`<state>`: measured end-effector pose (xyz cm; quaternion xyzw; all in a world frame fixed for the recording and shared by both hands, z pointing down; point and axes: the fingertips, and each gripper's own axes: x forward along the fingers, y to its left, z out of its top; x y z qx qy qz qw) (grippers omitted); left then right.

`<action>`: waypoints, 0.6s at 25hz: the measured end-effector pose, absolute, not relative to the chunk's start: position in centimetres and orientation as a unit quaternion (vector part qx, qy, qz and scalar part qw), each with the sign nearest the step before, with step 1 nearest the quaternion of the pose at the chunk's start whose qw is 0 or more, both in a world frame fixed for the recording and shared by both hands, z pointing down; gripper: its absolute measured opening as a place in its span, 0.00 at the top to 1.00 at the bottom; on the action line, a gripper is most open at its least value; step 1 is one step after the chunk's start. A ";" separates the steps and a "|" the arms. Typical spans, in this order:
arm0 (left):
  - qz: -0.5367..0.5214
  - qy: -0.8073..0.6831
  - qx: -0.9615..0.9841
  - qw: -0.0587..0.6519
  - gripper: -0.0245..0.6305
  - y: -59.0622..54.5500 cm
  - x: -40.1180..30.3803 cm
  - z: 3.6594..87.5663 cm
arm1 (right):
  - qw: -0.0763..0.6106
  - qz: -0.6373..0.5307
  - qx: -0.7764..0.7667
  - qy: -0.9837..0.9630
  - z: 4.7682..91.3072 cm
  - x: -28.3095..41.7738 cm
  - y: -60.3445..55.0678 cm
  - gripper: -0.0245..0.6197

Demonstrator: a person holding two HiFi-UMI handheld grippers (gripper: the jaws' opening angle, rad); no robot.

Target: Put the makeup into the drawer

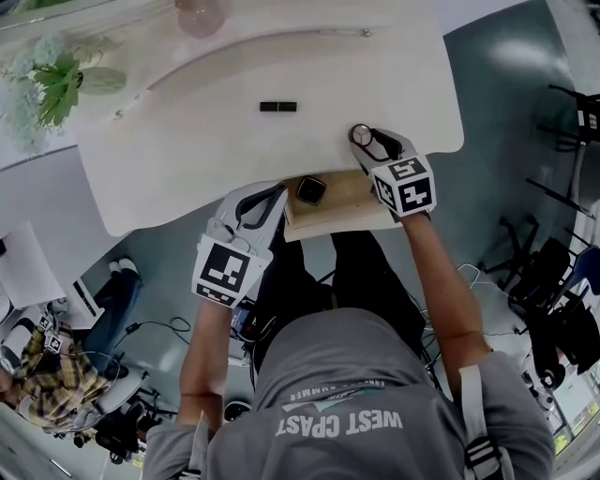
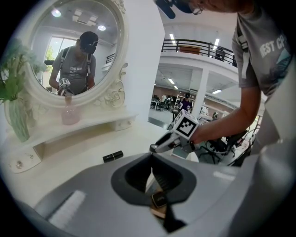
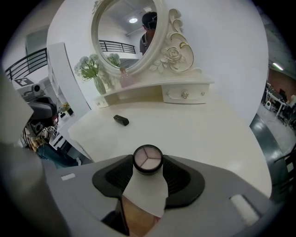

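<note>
A round compact [image 3: 147,159] with a three-part pan is clamped between the pads of my right gripper [image 3: 147,163]. In the head view that gripper [image 1: 365,138] holds the compact [image 1: 360,134] above the white vanity top [image 1: 187,159], just behind the open wooden drawer [image 1: 349,208]. A square dark compact [image 1: 310,190] lies in the drawer, also visible through the left jaws as the square compact [image 2: 159,200]. My left gripper [image 1: 273,198] sits at the drawer's left end, its jaws [image 2: 150,172] drawn together to a thin slit, nothing seen gripped. A black lipstick [image 1: 277,106] lies mid-table.
An oval mirror [image 3: 125,32] stands at the back on a shelf with a small knobbed drawer [image 3: 185,94]. A vase of flowers [image 1: 56,84] and a pink bottle [image 1: 199,15] stand there too. Chairs [image 1: 553,281] and clutter surround the table on the floor.
</note>
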<state>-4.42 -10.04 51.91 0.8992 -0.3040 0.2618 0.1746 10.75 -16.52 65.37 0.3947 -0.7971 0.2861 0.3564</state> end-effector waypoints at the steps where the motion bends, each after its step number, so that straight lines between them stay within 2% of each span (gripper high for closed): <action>1: 0.262 -0.304 0.899 0.175 0.96 -10.1 -4.4 51.9 | 0.355 0.284 0.396 -0.798 65.4 10.9 -16.5 0.64; 15: 0.268 -0.301 0.898 0.177 0.96 -10.4 -4.4 52.6 | 0.336 0.279 0.388 -0.811 65.3 11.4 -12.0 0.64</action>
